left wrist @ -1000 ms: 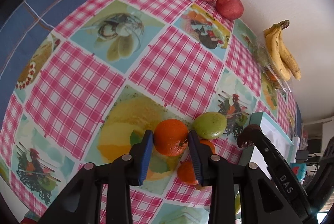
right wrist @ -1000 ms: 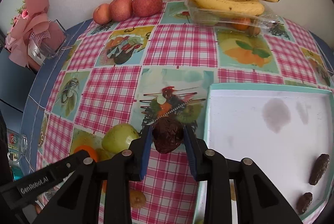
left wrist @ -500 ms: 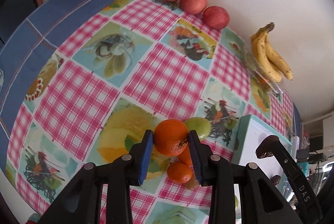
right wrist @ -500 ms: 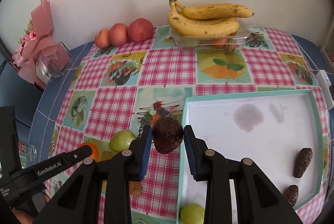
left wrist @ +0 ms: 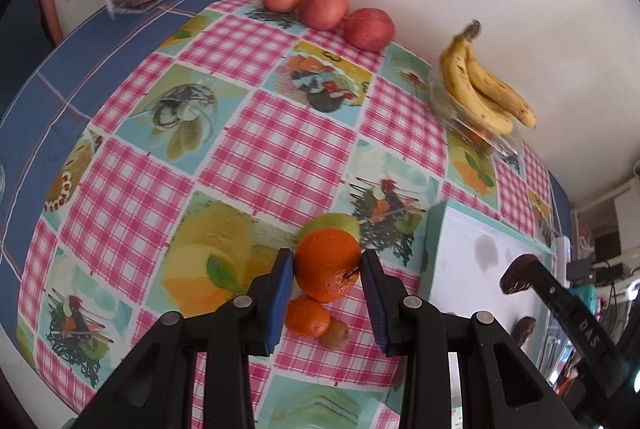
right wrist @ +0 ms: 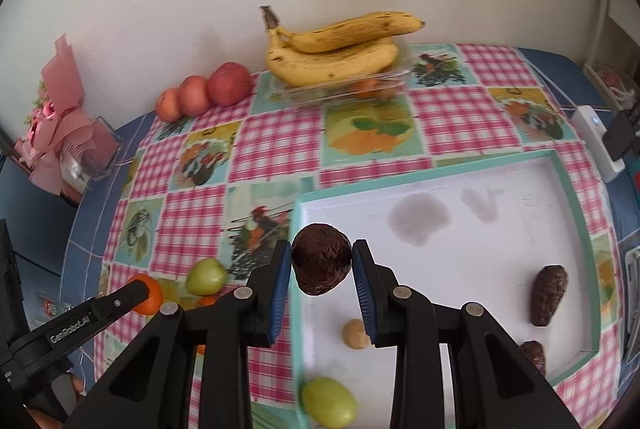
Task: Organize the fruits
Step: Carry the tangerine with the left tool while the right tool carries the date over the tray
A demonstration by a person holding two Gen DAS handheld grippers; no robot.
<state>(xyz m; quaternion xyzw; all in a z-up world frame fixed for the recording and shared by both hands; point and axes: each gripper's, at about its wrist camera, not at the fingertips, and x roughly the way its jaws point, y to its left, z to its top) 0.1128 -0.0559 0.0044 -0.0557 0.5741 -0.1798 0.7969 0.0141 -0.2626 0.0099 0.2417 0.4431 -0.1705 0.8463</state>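
My left gripper (left wrist: pixel 327 271) is shut on an orange (left wrist: pixel 327 264) and holds it above the checked tablecloth. Below it lie a green fruit (left wrist: pixel 334 221), a smaller orange (left wrist: pixel 307 317) and a small brown fruit (left wrist: pixel 334 333). My right gripper (right wrist: pixel 321 261) is shut on a dark wrinkled fruit (right wrist: pixel 321 259), held over the left rim of the white tray (right wrist: pixel 460 249). In the tray lie two dark fruits (right wrist: pixel 547 293), a small tan fruit (right wrist: pixel 355 333) and a green fruit (right wrist: pixel 329 401).
Three red apples (left wrist: pixel 325 9) line the wall. Bananas (right wrist: pixel 340 49) rest on a clear plastic box (right wrist: pixel 352 89) at the back. A pink bouquet box (right wrist: pixel 68 145) stands at the far left. A white device (right wrist: pixel 596 137) lies on the right edge.
Both grippers have risen and drawn back with their fruit. The right gripper has moved right, from over the tablecloth to over the tray's left rim.
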